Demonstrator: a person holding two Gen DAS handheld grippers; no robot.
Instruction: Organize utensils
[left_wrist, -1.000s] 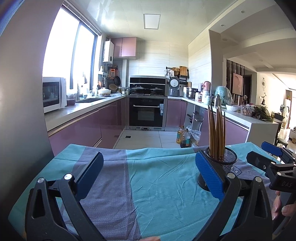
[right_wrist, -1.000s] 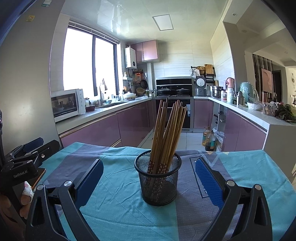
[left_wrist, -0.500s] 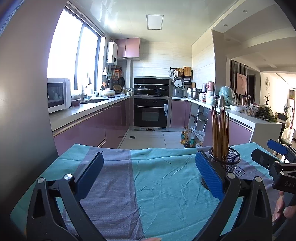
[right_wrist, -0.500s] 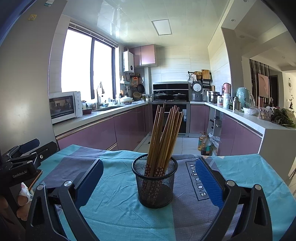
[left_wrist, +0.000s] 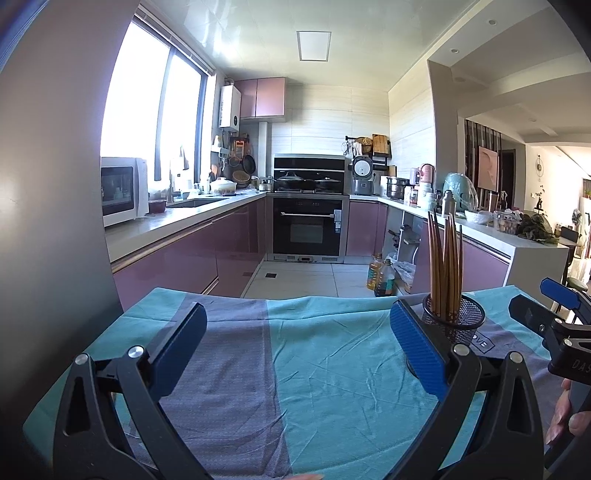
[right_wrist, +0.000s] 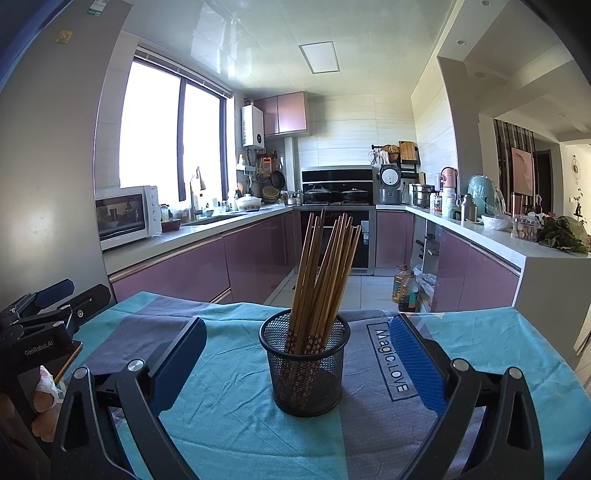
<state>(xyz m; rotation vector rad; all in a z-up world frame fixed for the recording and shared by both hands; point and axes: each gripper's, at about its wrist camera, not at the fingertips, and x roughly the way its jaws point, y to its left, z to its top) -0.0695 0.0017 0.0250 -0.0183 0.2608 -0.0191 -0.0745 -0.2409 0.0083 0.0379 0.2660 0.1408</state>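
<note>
Because the brown wooden chopsticks already stand bunched and leaning in the black wire-mesh cup, the right tongs hang wide open on either side of it, gripping nothing, probably lined up to reach for it. The cup sits near the middle of the worktop, on its crumpled teal and grey cloth. Well off to the side, the left tongs gape just as wide over bare cloth, empty too, perhaps waiting. From that side one blue pad covers the cup's base, and I cannot tell whether any utensil lies outside the cup.
</note>
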